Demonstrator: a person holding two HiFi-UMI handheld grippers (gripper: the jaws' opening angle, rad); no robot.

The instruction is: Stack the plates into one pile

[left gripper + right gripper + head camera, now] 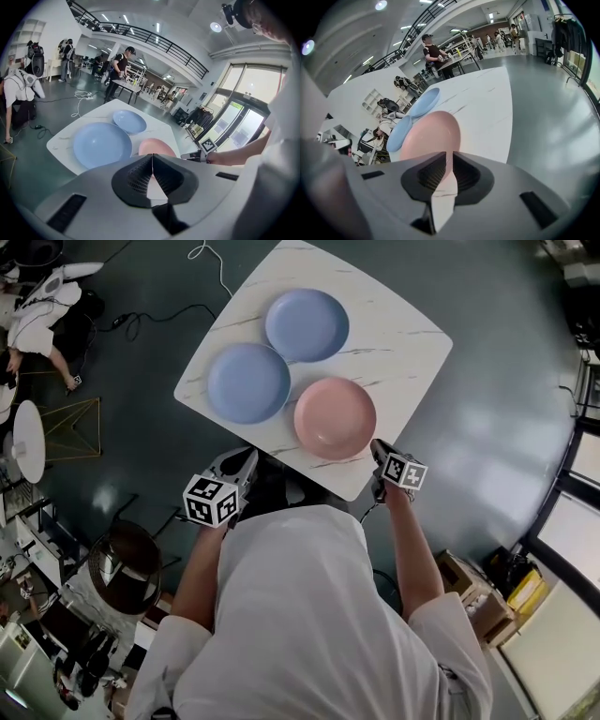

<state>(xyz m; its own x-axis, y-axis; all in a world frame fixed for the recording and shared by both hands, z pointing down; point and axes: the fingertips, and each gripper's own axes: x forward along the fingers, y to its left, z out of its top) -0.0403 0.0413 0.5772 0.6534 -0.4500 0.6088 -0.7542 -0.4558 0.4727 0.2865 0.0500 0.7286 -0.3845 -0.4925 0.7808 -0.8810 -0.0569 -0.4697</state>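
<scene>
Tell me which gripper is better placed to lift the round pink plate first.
Right. The right gripper hovers just beside the round pink plate, facing it. The left gripper is off the edge of the white marbled table, farther from that plate.

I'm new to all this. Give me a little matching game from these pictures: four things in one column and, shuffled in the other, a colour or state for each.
Things:
1. plate nearest the person
2. plate farthest from the person
3. table
4. left hand-held gripper

Colours and states:
A. white, marbled
B. jaws shut, nothing between them
C. pink
D. blue

Pairs: 1-C, 2-D, 3-A, 4-B.
</scene>
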